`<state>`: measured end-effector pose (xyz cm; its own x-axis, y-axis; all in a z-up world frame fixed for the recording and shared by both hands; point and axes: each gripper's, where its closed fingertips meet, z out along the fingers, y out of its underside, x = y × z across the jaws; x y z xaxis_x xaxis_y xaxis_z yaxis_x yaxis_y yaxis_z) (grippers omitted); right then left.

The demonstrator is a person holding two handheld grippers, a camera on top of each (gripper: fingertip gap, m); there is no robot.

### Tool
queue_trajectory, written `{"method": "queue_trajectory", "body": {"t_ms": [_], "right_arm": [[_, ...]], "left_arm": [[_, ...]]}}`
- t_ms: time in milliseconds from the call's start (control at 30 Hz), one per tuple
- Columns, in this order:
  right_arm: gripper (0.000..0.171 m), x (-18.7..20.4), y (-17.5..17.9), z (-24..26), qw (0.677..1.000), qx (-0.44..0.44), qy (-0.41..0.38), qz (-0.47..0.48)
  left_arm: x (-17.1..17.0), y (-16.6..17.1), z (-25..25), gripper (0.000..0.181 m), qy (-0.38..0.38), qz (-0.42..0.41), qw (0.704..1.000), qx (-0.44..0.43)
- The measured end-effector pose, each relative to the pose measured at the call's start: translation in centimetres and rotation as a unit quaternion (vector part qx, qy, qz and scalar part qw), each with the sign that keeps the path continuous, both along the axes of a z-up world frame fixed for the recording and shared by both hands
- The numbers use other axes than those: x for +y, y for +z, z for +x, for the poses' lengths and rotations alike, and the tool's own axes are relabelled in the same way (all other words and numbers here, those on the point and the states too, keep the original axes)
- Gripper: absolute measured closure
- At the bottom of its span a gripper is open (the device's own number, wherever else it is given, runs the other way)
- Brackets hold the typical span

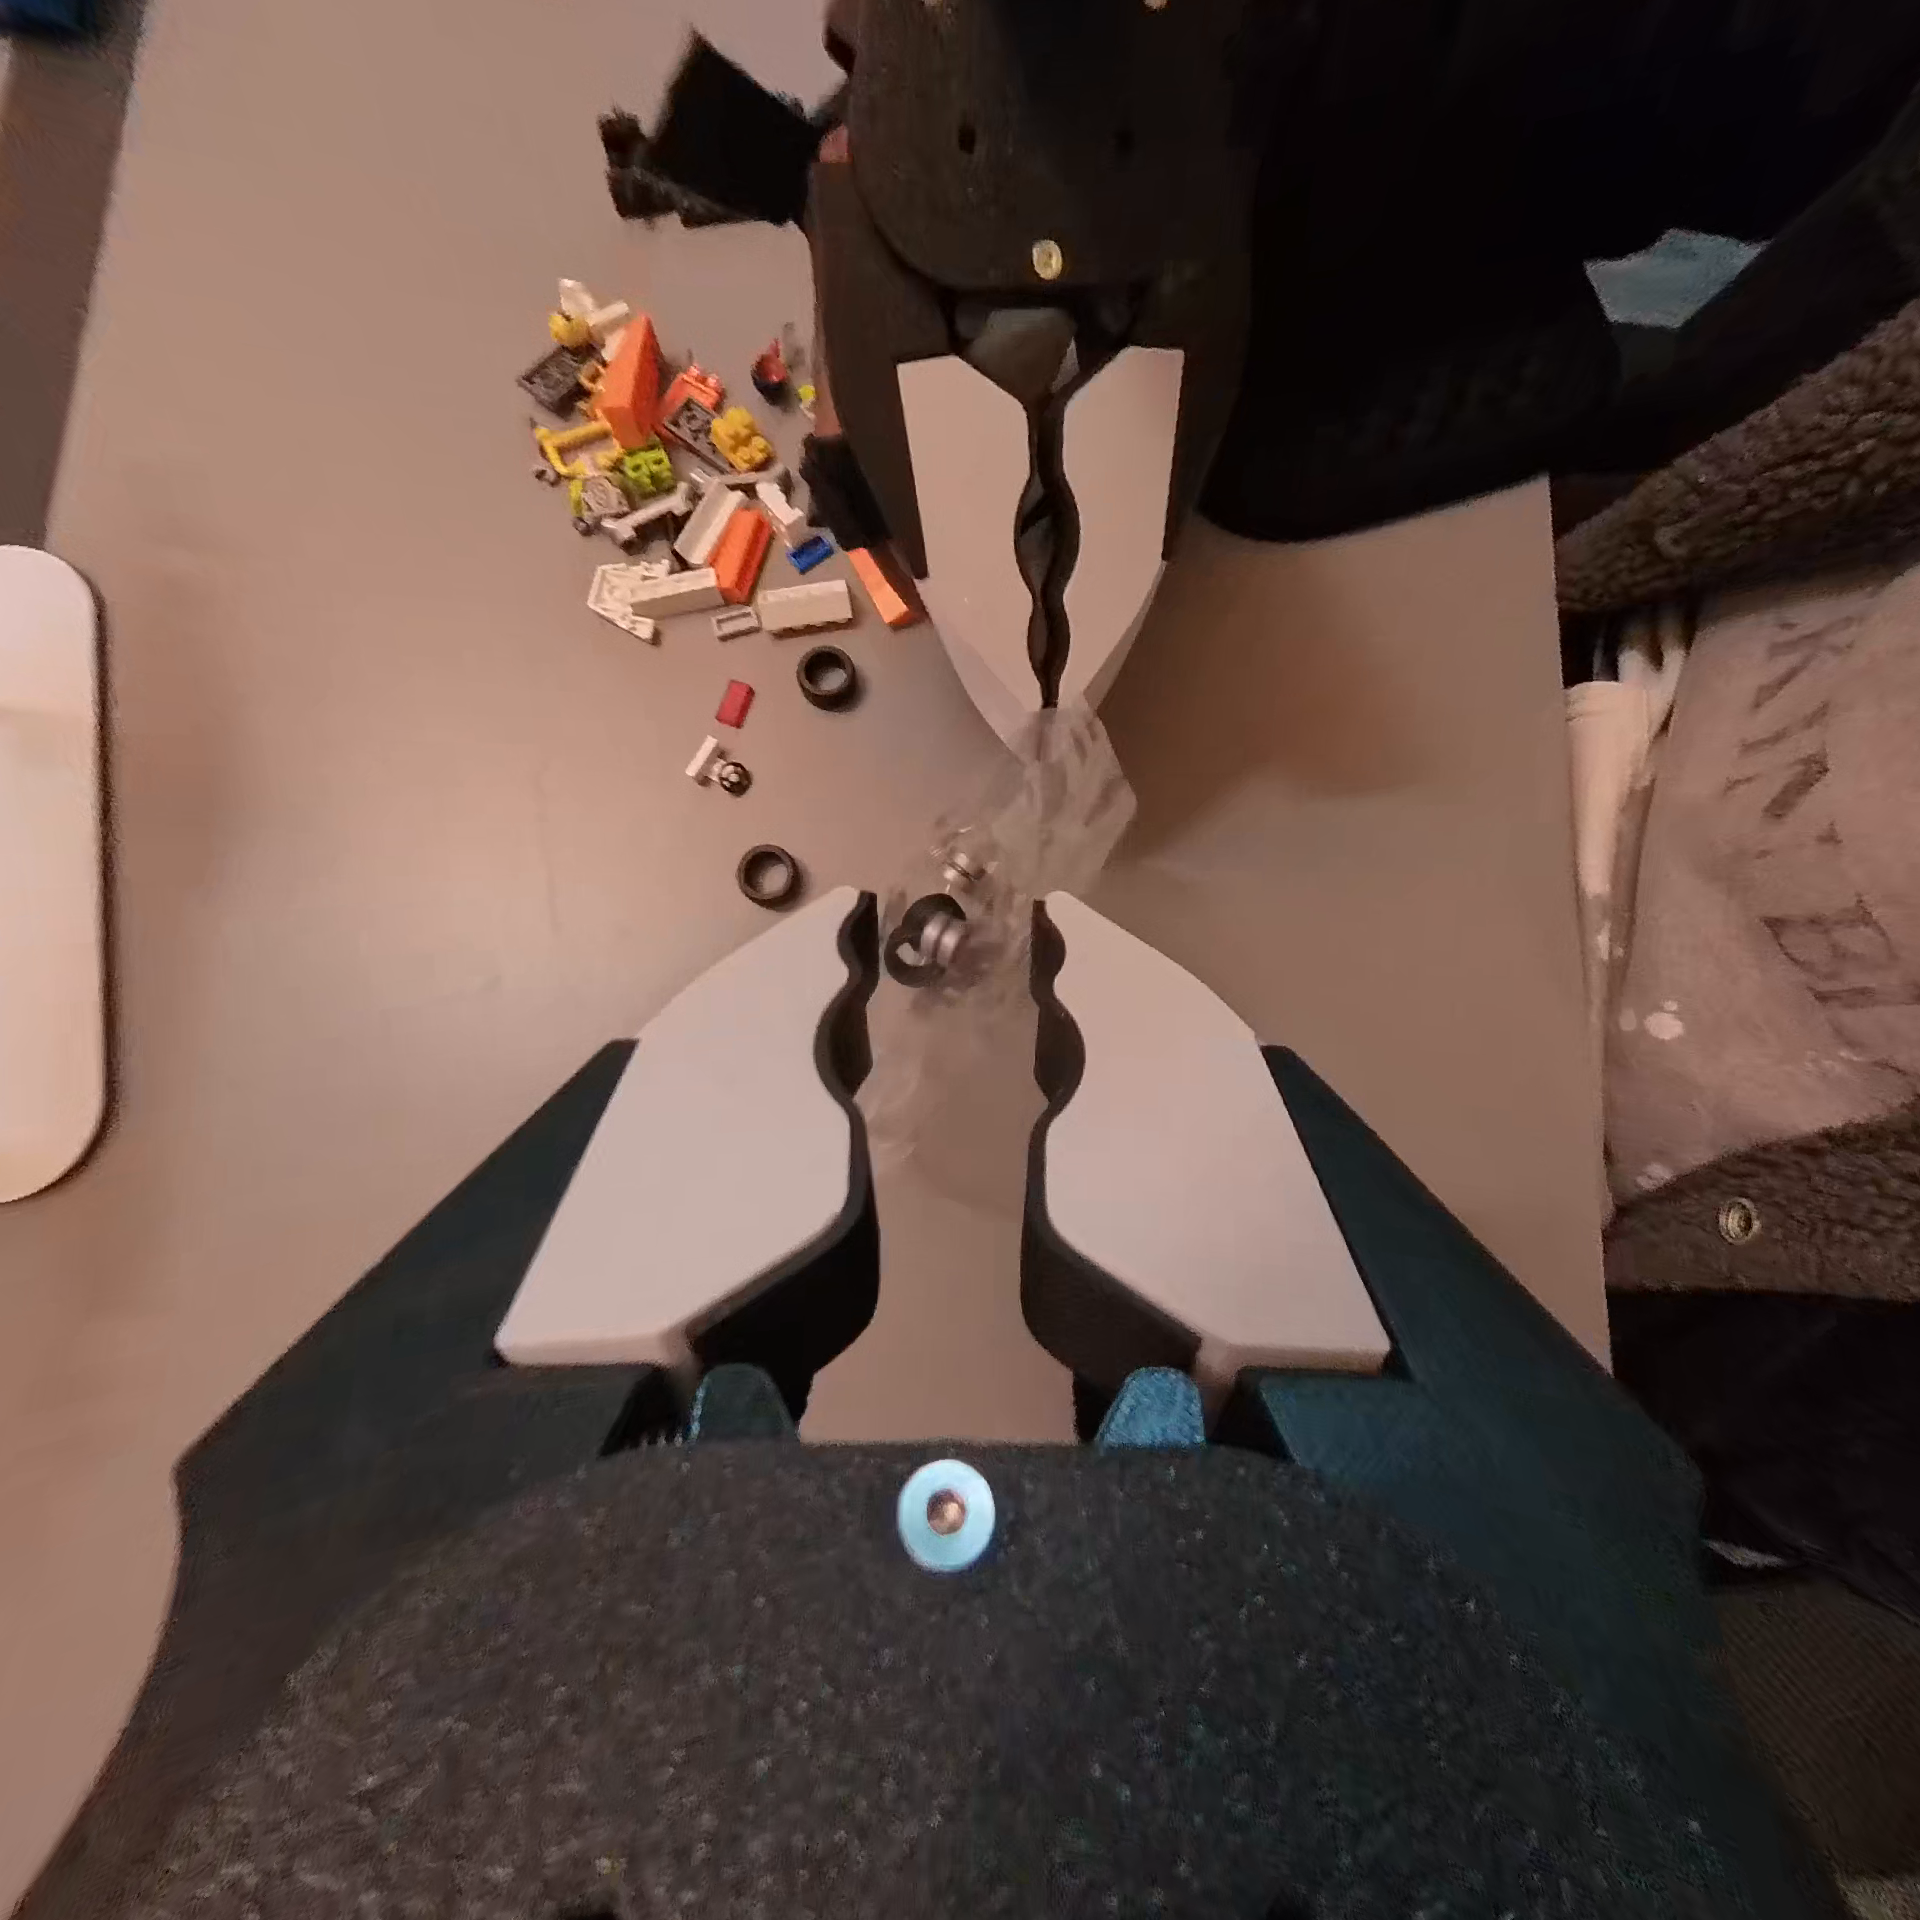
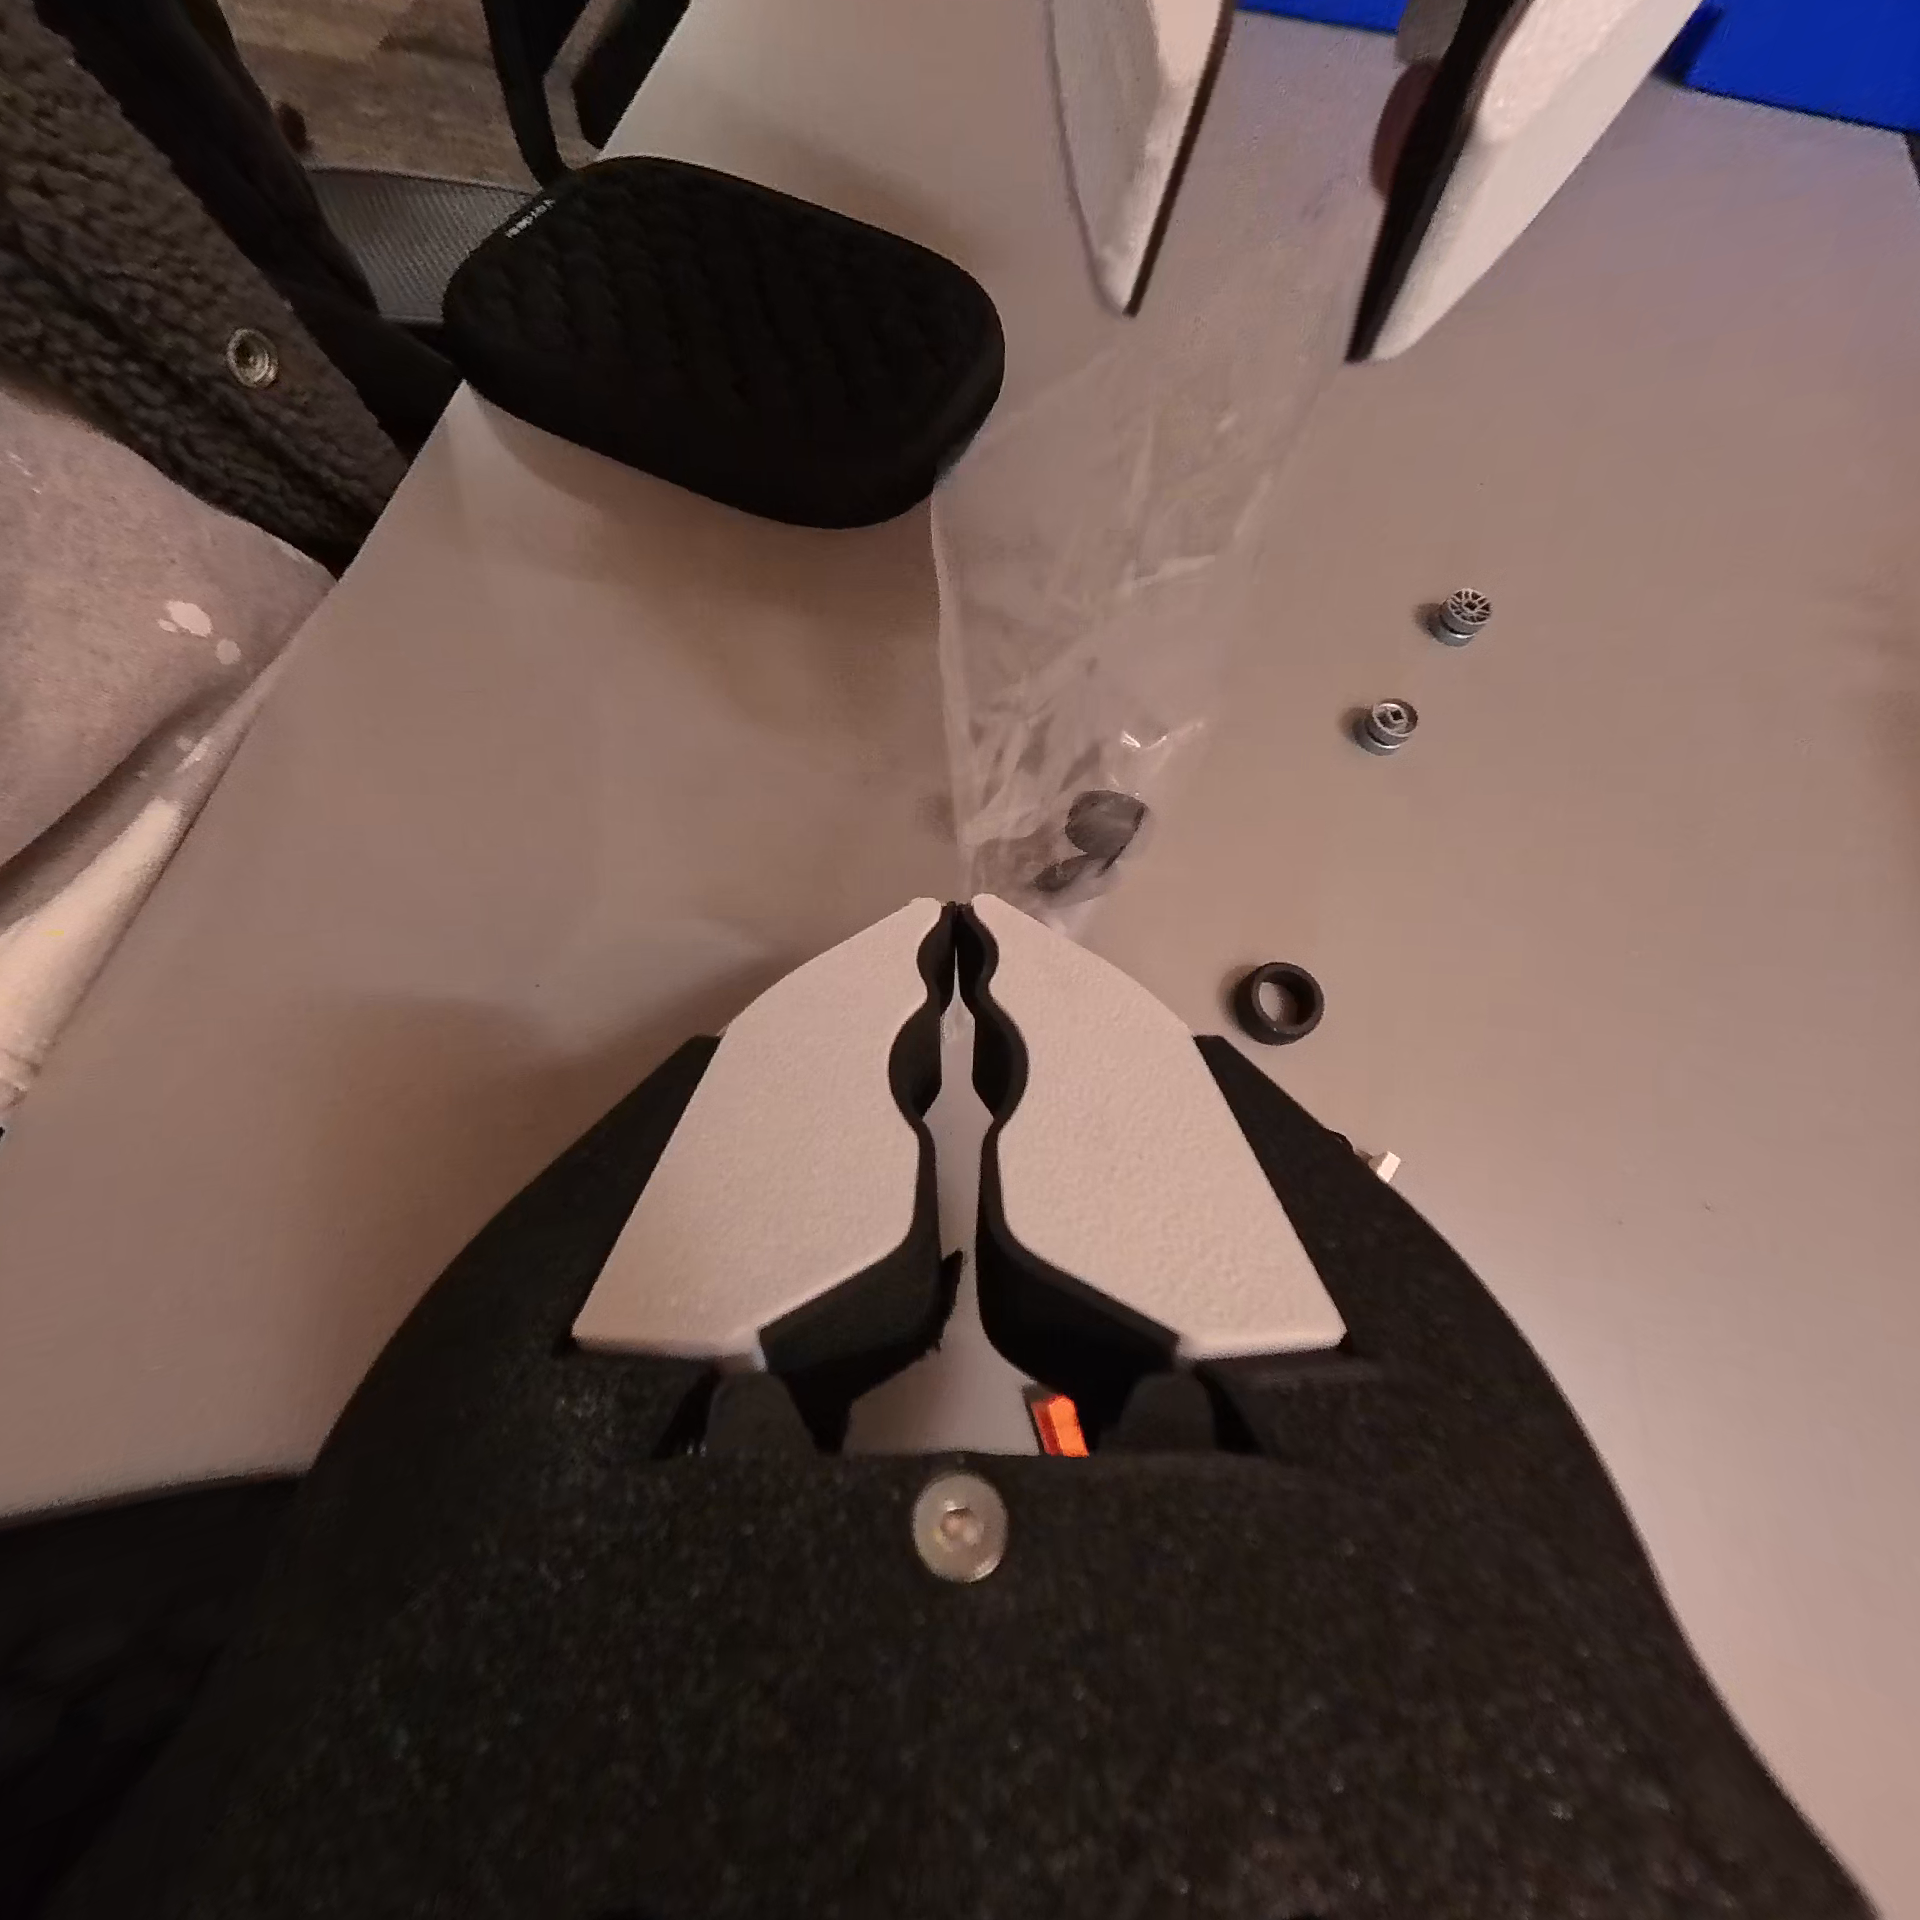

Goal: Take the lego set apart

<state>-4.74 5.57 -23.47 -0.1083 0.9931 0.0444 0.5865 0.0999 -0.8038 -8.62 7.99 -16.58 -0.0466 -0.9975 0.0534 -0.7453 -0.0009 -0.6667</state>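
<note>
Grey table (image 1: 312, 935) fills both views. Between your two grippers hangs a clear bag (image 1: 1060, 800) with a few wheel parts (image 1: 925, 940) inside. Your right gripper (image 2: 958, 909) is closed on one corner of the bag. Your left gripper (image 1: 951, 914) stands wide around the lower end and holds nothing. Beside it, the pile of loose bricks (image 1: 675, 478) lies on the table, with two black tyres (image 1: 828, 677) and a red brick (image 1: 736, 701) near. In the right wrist view two grey hubs (image 2: 1387, 724) lie apart. If you pull the bag too fast, I think the thin film can slip or tear, and the wheels can roll off the table edge
</note>
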Motion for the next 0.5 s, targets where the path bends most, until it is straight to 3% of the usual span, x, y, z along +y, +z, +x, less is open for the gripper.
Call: {"method": "queue_trajectory", "body": {"t_ms": [167, 233, 400, 500], "right_arm": [[0.171, 0.1, 0.0, -0.1, 1.0, 0.001, 0.001, 0.0], [0.171, 0.1, 0.0, 0.0, 1.0, 0.001, 0.001, -0.001], [0.171, 0.2, 0.0, 0.1, 1.0, 0.0, 0.002, -0.003], [0.171, 0.1, 0.0, 0.1, 1.0, 0.001, 0.002, -0.005]], "left_arm": [[3.8, 3.5, -2.0, 0.155, 0.068, 0.031, 0.994, -0.081], [6.5, 2.7, -4.0, 0.155, 0.112, 0.034, 0.99, -0.073], [10.5, -6.9, -9.1, 0.146, 0.176, 0.003, 0.982, 0.073], [11.6, -11.0, -10.2, 0.143, 0.194, -0.008, 0.975, 0.109]]}}
